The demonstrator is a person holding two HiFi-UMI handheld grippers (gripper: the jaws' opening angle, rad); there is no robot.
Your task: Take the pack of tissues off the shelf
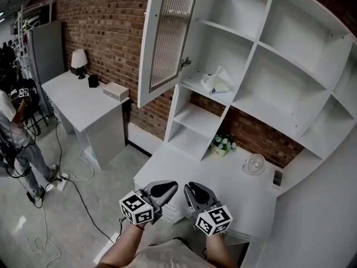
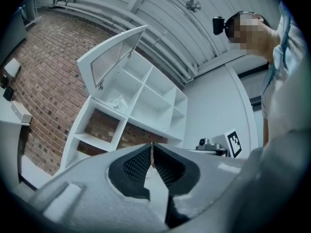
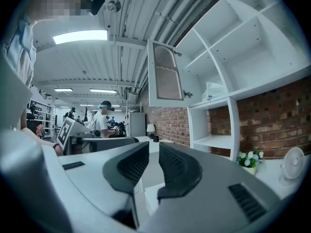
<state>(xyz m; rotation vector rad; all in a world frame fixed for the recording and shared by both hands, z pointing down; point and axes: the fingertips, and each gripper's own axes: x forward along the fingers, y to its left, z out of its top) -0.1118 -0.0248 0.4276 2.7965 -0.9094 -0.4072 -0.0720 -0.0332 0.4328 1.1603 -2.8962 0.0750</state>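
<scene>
unless the clenched, empty left gripper (image 2: 152,147) and seemingly barely-parted right gripper (image 3: 153,147) open, they'd shove the tissues (image 1: 215,84) back.

Shelf (image 1: 284,74) runs off the top edge, and the little dark thing (image 1: 277,177) by the fan (image 1: 255,163) is too small to tell.

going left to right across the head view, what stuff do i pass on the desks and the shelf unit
lamp → white box → open cabinet door → pack of tissues → fan
</scene>
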